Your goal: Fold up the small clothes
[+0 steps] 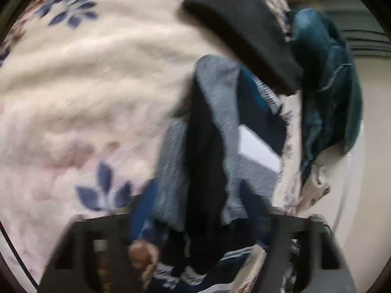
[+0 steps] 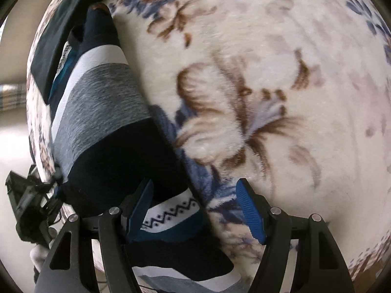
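A sweater (image 1: 212, 92) striped in navy, grey and white lies on the floral fleece blanket (image 1: 97, 85). In the blurred left wrist view one end of it drapes down between the wide-set jaws of my left gripper (image 1: 202, 210) and hides most of both fingers. I see no pad pressing on it. In the right wrist view the sweater (image 2: 102, 102) runs along the blanket's (image 2: 268, 48) left side. My right gripper (image 2: 195, 210) stands open over its near end. The white zigzag-patterned band lies between the blue fingers (image 2: 249, 212), close to the left one.
A folded black garment (image 1: 244, 29) (image 2: 56, 36) lies beyond the sweater's far end. A teal garment (image 1: 325, 73) hangs at the blanket's edge. Pale floor (image 1: 374, 146) (image 2: 12, 146) shows past that edge. Black gripper hardware (image 2: 24, 202) sits by the sweater's corner.
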